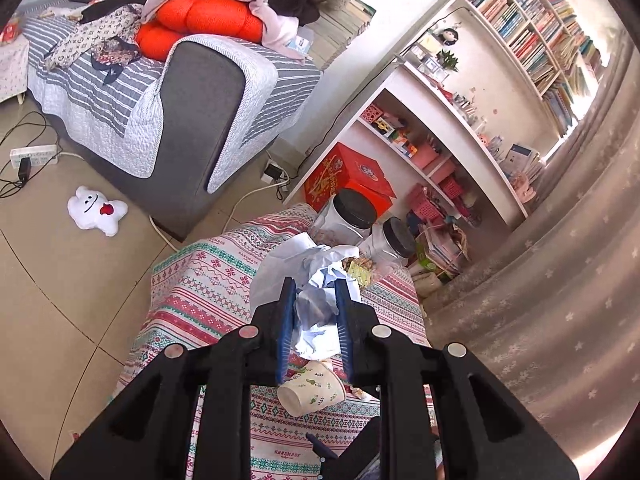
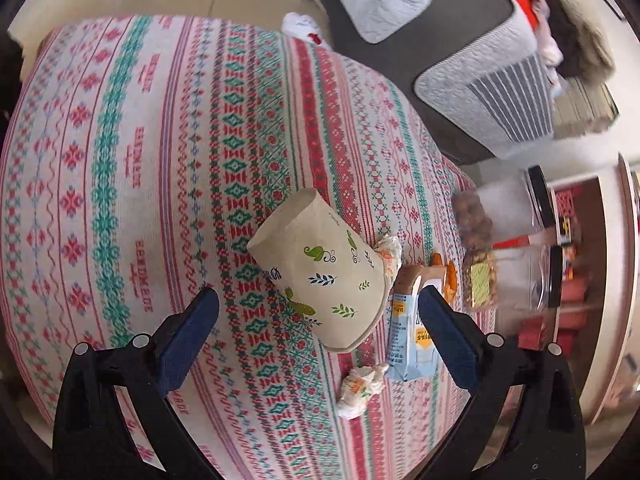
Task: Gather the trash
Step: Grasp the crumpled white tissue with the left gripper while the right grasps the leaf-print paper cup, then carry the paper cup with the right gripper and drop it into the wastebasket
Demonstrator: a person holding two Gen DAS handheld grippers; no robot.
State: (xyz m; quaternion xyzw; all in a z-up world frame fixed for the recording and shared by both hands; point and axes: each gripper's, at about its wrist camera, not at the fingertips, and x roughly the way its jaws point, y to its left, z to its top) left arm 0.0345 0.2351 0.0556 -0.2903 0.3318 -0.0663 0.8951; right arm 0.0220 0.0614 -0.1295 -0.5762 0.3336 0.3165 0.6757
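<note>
My left gripper (image 1: 314, 284) is shut on a crumpled wad of white and bluish paper (image 1: 316, 312), held above the patterned tablecloth (image 1: 208, 280). A paper cup (image 2: 324, 272) printed with green leaves lies on its side on the cloth; in the left wrist view the paper cup (image 1: 312, 388) shows below the left fingers. My right gripper (image 2: 318, 292) is open and points down over the cup, one finger on each side, without touching it. A light blue drink carton (image 2: 408, 332) lies beside the cup by the right finger. Two crumpled wrappers (image 2: 362, 388) (image 2: 388, 250) lie near the cup.
Two clear jars with black lids (image 2: 504, 208) (image 2: 516, 280) hold snacks at the table's far edge. A grey sofa (image 1: 180, 120) piled with clothes stands beyond the table. A white plush toy (image 1: 96, 210) and a power strip (image 1: 34, 156) lie on the floor. Toy shelves (image 1: 404, 136) and a curtain (image 1: 540, 280) are to the right.
</note>
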